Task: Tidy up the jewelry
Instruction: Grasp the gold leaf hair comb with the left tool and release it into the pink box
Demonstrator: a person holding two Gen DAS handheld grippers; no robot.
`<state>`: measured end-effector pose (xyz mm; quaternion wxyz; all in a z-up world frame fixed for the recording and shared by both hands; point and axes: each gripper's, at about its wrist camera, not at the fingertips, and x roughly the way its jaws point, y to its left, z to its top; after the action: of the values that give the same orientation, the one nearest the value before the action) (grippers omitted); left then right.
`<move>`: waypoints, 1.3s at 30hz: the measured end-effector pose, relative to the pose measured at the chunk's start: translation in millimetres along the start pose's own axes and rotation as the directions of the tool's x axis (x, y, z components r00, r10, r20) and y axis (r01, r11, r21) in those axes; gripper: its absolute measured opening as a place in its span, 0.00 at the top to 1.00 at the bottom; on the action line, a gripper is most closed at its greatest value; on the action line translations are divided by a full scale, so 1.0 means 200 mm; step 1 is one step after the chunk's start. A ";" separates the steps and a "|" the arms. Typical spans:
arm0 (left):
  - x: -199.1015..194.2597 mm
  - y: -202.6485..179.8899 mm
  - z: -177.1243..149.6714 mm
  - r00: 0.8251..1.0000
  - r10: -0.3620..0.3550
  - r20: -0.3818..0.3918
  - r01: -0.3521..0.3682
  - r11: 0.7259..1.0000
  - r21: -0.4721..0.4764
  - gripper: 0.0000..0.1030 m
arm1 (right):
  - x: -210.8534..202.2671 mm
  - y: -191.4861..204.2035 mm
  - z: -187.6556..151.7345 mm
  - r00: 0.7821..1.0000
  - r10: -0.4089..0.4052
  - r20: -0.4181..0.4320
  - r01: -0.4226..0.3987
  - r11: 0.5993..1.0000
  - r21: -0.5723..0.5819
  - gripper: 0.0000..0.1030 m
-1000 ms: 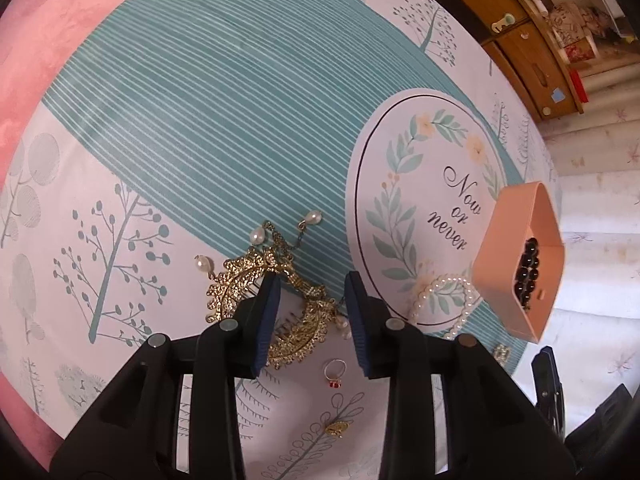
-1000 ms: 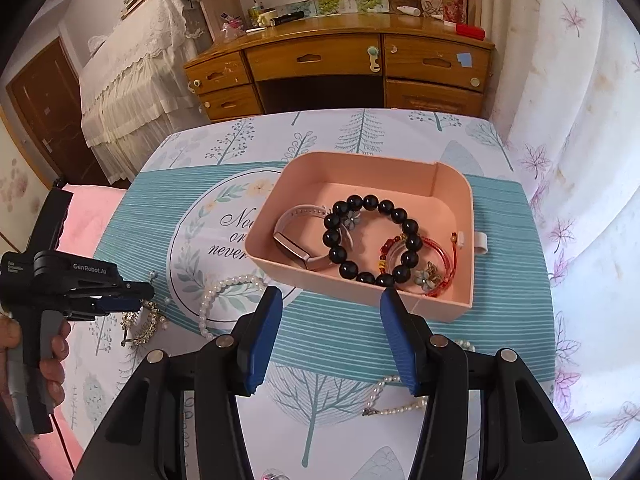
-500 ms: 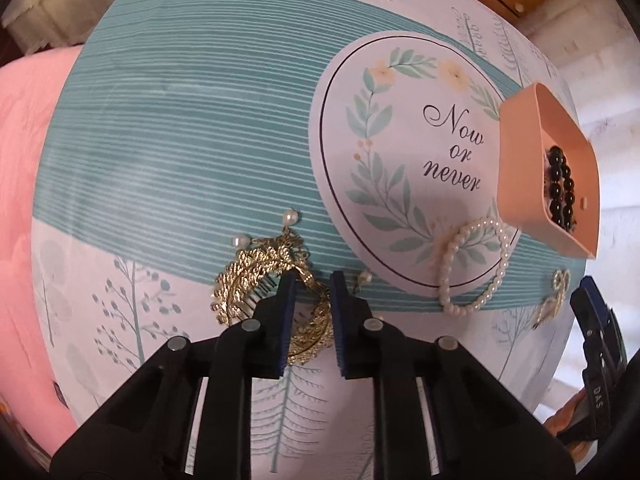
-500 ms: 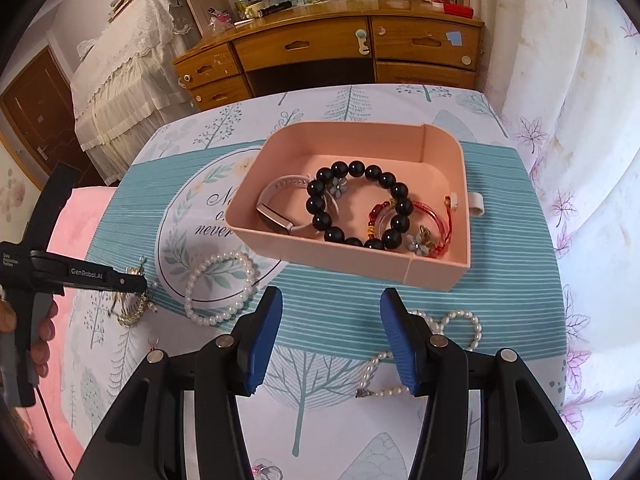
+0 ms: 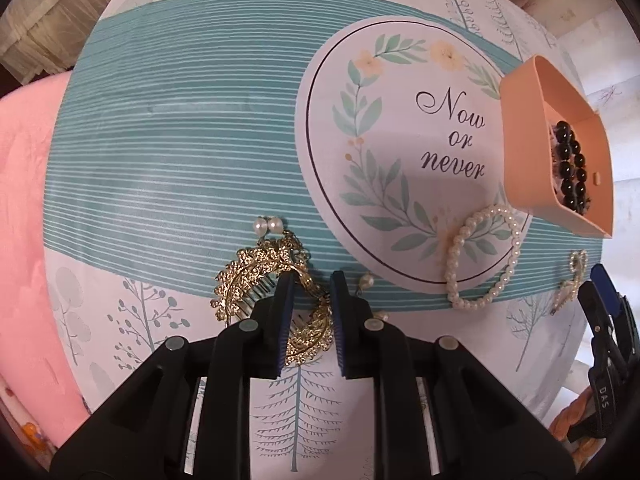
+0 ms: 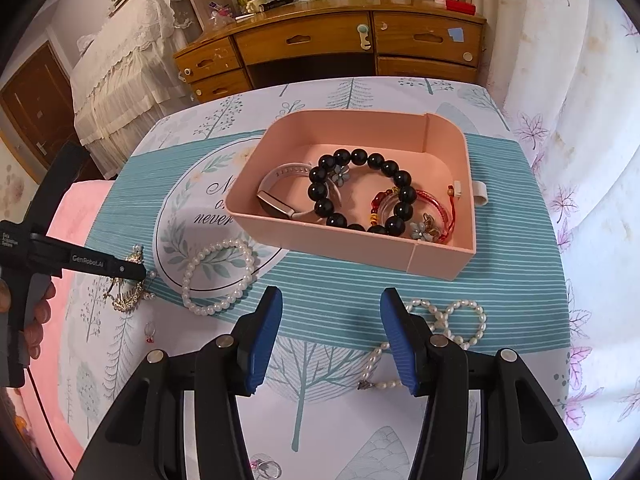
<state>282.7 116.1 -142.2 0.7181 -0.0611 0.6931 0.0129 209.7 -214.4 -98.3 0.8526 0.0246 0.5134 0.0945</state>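
A gold hair comb with pearl drops (image 5: 256, 276) lies on the patterned tablecloth. My left gripper (image 5: 312, 280) is closed around the comb's right side, its jaws narrowly apart on it; it also shows in the right wrist view (image 6: 132, 270). The pink tray (image 6: 440, 258) holds a black bead bracelet (image 6: 360, 192), a pale band and a red string bracelet. A pearl bracelet (image 6: 218, 276) lies left of the tray. My right gripper (image 6: 330, 304) is open and empty above the cloth in front of the tray. A pearl strand (image 6: 448, 320) lies beside its right finger.
A small ring (image 6: 150, 332) lies on the cloth near the comb, another ring (image 6: 266, 468) near the front edge. A pink cushion (image 5: 24, 200) borders the table's left side. A wooden desk (image 6: 332, 44) stands beyond the table.
My left gripper has narrowed its jaws onto the gold comb and the view has swung right. My right gripper has stayed open, drawing back slightly from the tray.
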 end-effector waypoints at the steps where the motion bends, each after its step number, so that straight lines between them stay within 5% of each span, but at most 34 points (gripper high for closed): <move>1: 0.01 -0.01 -0.01 1.000 0.007 0.002 -0.007 1.000 0.012 0.85 | 0.00 0.00 0.00 1.000 0.001 -0.003 -0.001 1.000 0.000 0.50; 23: -0.43 -0.28 -0.12 0.990 0.031 0.141 -0.061 0.975 0.215 0.93 | -0.17 -0.14 0.00 0.998 0.040 0.057 -0.045 0.996 0.077 0.50; 31: -0.66 -0.71 -0.05 0.973 -0.045 0.227 -0.035 0.940 0.340 0.93 | -0.27 -0.31 0.08 0.992 0.049 0.116 -0.071 0.978 0.195 0.50; 39: -0.54 -1.06 0.16 0.963 -0.142 0.228 0.053 0.932 0.359 0.93 | -0.32 -0.42 0.09 0.991 0.023 0.131 -0.056 0.966 0.251 0.50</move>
<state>332.5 -84.2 -18.5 0.7989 0.0349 0.5843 -0.1386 208.2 -307.8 -45.6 0.8713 0.1501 0.4652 0.0432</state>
